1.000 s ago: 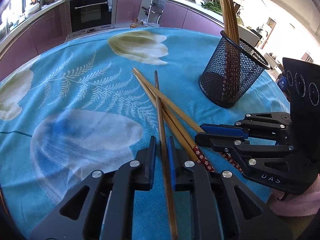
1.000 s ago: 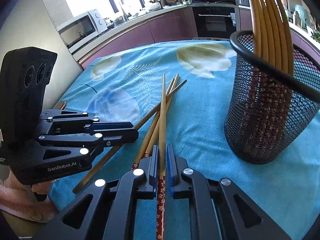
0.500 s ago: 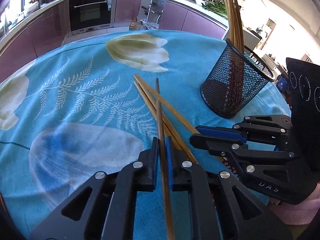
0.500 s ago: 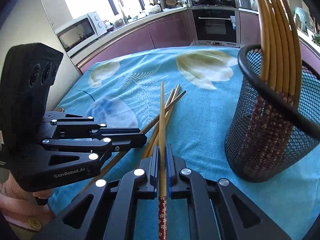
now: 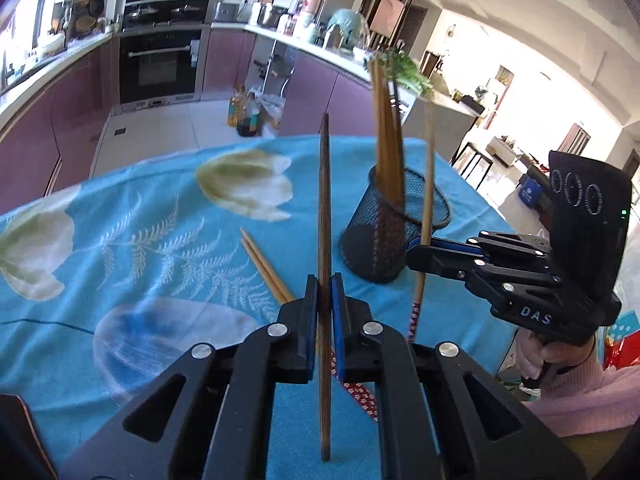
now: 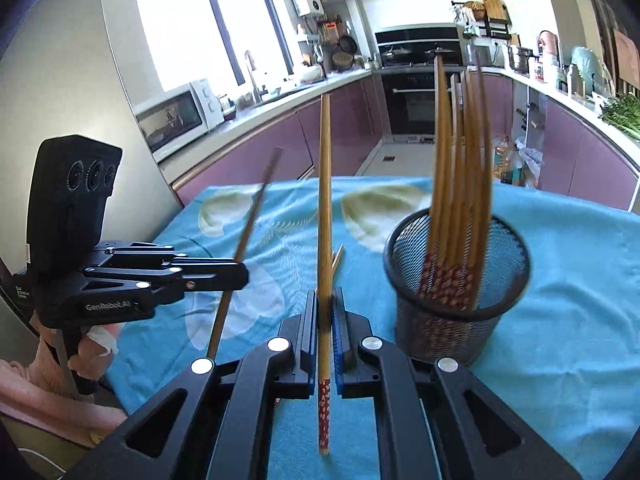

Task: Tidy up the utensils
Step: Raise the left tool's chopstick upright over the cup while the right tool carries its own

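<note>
My left gripper (image 5: 324, 280) is shut on a dark brown chopstick (image 5: 323, 200) and holds it upright above the table; it also shows in the right wrist view (image 6: 240, 276). My right gripper (image 6: 325, 298) is shut on a light bamboo chopstick (image 6: 325, 200) with a red flowered end, held upright beside the black mesh holder (image 6: 456, 312); it also shows in the left wrist view (image 5: 416, 252). The holder (image 5: 394, 236) has several chopsticks standing in it. Two bamboo chopsticks (image 5: 264, 266) lie on the cloth in front of my left gripper.
The table wears a blue flowered cloth (image 5: 140, 240). Its far edge (image 5: 280, 140) drops to the kitchen floor. Purple cabinets, an oven (image 6: 412, 84) and a microwave (image 6: 176, 116) stand behind.
Both grippers have lifted their chopsticks off the cloth and tilted them upright. The right one has moved closer to the holder. Two chopsticks stay on the cloth.
</note>
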Tool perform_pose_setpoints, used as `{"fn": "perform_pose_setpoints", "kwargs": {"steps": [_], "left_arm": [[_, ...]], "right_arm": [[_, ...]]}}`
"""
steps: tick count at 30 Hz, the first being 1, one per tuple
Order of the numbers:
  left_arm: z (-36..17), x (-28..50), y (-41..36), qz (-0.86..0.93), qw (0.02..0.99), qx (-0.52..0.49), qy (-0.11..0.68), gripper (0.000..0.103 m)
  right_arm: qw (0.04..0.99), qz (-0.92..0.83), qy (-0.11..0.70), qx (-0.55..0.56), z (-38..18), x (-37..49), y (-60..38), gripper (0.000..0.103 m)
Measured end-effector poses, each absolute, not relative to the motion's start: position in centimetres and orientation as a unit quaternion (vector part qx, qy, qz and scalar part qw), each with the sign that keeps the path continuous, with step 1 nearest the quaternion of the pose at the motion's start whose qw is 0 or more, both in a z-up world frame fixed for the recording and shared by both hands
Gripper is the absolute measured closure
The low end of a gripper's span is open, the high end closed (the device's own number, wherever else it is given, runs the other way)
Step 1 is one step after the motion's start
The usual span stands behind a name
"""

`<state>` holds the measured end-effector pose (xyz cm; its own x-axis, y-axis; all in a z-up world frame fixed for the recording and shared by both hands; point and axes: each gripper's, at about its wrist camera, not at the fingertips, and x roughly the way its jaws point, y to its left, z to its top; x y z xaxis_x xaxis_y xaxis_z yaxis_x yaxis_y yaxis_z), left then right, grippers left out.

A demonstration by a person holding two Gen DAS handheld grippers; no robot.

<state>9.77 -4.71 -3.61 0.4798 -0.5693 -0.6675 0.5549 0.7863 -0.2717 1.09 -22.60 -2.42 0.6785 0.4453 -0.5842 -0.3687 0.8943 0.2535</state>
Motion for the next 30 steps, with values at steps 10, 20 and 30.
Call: {"fn": "perform_pose_setpoints", "kwargs": {"steps": [10, 20, 30], "left_arm": [[0.5, 8.3, -3.9, -0.365, 0.866, -0.032, 0.341, 0.096], [3.9, 8.7, -4.8, -0.388, 0.871, -0.050, 0.298, 0.096], [7.3, 9.8, -7.0, -0.410, 0.872, -0.056, 0.261, 0.096]], "right_arm": [[0.929, 0.217, 0.293, 0.066, 0.0, 0.1, -24.6, 0.097], [0.942, 0.210, 0.255, 0.053, 3.1, -0.1, -25.9, 0.097], [0.955, 0.189, 0.224, 0.037, 5.4, 0.1, -27.7, 0.097]]}}
